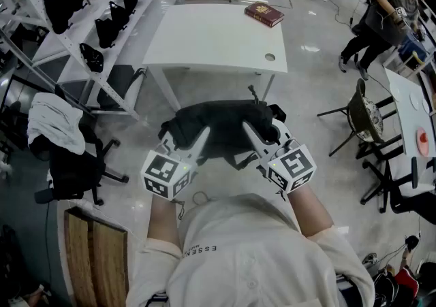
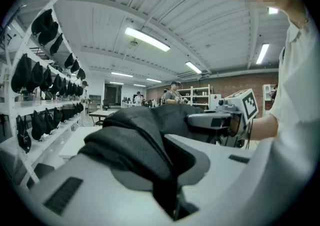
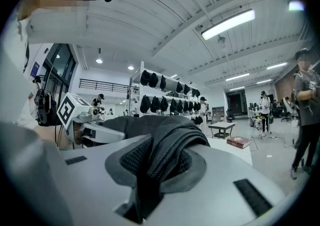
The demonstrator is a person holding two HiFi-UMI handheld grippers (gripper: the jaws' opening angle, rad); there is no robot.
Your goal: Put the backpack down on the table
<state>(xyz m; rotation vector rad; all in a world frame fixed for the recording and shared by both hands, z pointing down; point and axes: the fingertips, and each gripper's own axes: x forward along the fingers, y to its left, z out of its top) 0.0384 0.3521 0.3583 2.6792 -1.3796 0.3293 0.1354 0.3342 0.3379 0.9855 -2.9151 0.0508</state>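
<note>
Together the left gripper (image 1: 201,137) and right gripper (image 1: 249,133) clamp the backpack (image 1: 221,118) between them, to carry it to the table (image 1: 204,37) ahead.

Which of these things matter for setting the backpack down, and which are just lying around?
Part of the job:
- black backpack
- left gripper and right gripper, both clamped on it
- white table ahead

Just lying about:
- red-brown book on the table's far corner
- rack of black bags
- white cloth draped over an office chair
</note>
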